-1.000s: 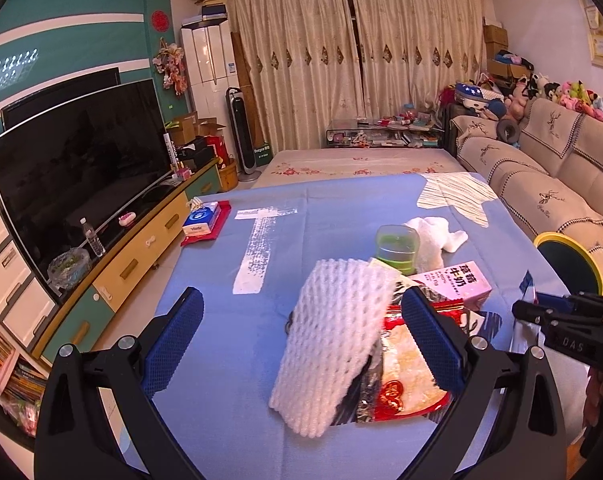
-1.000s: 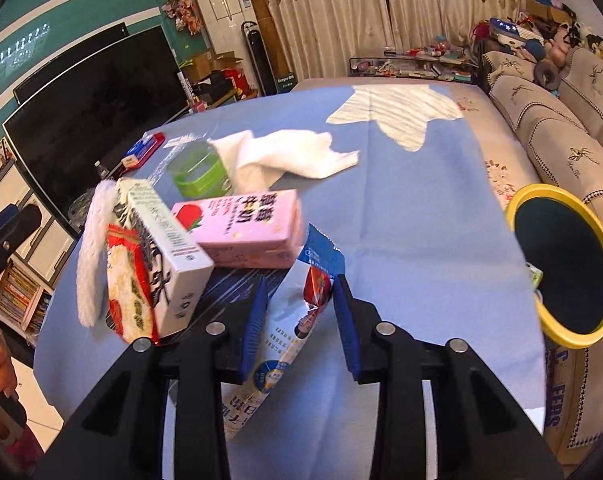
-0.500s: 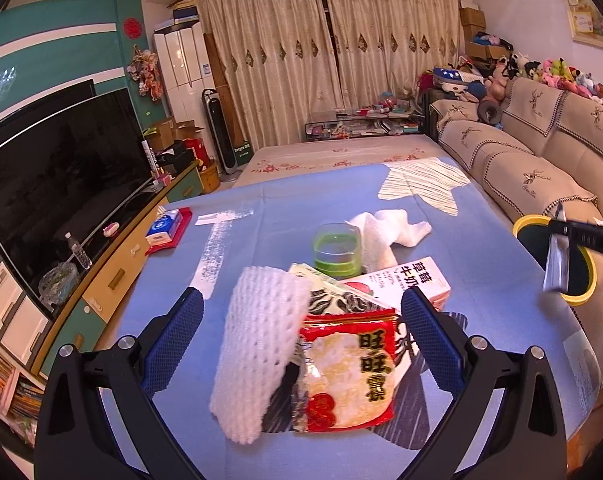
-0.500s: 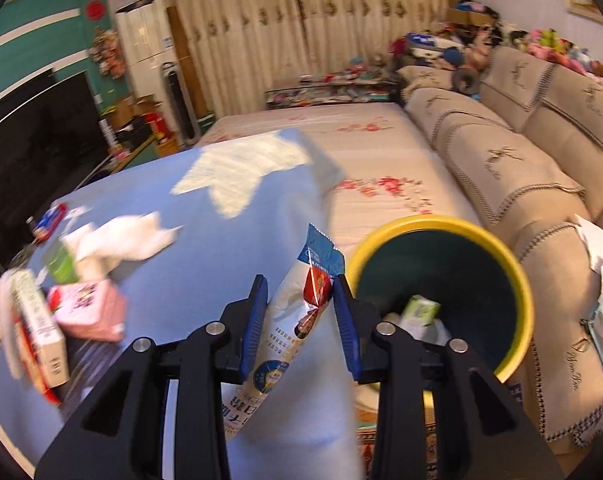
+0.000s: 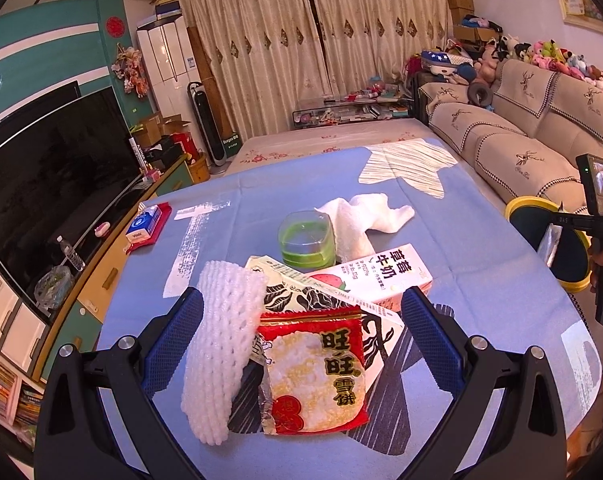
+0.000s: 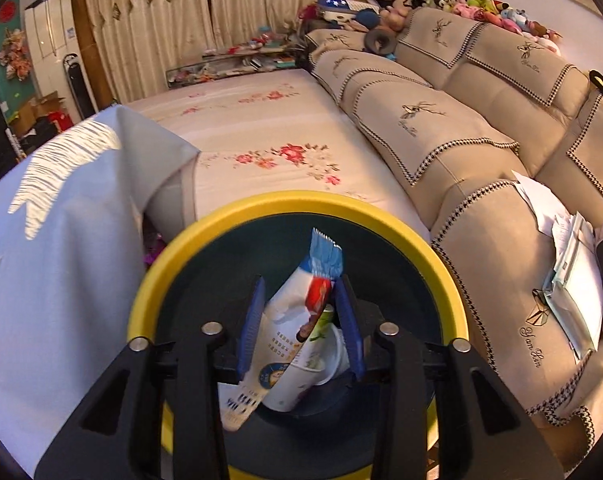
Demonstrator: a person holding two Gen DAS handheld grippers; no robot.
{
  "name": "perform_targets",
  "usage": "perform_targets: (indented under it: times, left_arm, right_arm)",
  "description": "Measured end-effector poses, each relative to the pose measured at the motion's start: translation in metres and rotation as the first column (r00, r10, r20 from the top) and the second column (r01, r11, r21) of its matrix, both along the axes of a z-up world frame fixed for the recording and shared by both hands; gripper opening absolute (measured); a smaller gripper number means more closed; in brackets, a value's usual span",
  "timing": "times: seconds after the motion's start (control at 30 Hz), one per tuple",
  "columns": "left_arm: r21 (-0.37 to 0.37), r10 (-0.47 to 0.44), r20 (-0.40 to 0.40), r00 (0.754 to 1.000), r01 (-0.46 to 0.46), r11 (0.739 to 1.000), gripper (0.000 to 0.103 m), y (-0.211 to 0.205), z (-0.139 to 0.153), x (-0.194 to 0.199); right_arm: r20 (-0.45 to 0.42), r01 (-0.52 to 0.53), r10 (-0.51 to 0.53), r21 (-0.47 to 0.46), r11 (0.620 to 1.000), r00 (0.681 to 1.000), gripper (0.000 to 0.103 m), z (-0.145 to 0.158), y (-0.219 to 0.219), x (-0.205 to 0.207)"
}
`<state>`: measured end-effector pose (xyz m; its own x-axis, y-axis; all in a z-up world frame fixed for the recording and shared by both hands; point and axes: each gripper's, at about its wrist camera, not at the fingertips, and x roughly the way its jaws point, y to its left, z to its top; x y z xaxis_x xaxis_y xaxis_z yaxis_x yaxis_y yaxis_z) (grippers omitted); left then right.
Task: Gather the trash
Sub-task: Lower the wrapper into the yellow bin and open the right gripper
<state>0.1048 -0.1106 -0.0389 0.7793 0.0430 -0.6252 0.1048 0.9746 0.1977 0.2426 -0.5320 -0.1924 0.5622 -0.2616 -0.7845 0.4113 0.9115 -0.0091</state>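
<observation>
My right gripper [image 6: 299,312] is shut on a white and blue snack wrapper [image 6: 301,312] and holds it over the yellow-rimmed trash bin [image 6: 237,210]; other trash lies inside. In the left wrist view the bin [image 5: 519,204] stands off the table's right edge with the right gripper [image 5: 557,232] above it. My left gripper [image 5: 301,332] is open, its fingers either side of a trash pile: white foam net [image 5: 221,344], red rice-cracker bag [image 5: 317,372], patterned carton [image 5: 301,284], pink milk carton [image 5: 377,278].
A green cup [image 5: 306,240] and a white cloth [image 5: 365,216] lie behind the pile on the blue tablecloth [image 5: 261,200]. A tissue pack [image 5: 143,222] sits at the table's left edge. A sofa [image 6: 481,128] is right of the bin, a TV [image 5: 41,184] left.
My right gripper carried the wrapper from the table's edge to directly above the bin's opening. My left gripper drew back slightly, staying open over the pile.
</observation>
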Motion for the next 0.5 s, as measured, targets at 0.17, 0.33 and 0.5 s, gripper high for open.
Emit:
perform_targets:
  times: [0.17,0.33,0.5]
  left_arm:
    - [-0.007,-0.013,-0.026,1.0,0.013,1.0,0.098,0.003,-0.009,-0.004]
    - [-0.039,-0.031,-0.075,0.997,0.028,0.999,0.097,0.008,-0.023,-0.014]
    - [-0.058,-0.05,-0.122,0.991,0.043,0.997,0.096,0.014,-0.04,-0.02]
  right_arm:
    - [0.011,0.013,-0.013,0.007,1.0,1.0,0.048,-0.002,-0.003,-0.012]
    - [0.057,-0.029,0.028,0.02,0.999,0.998,0.05,0.012,0.017,-0.03]
    - [0.101,-0.089,0.085,0.044,0.995,0.991,0.05,0.027,0.037,-0.044]
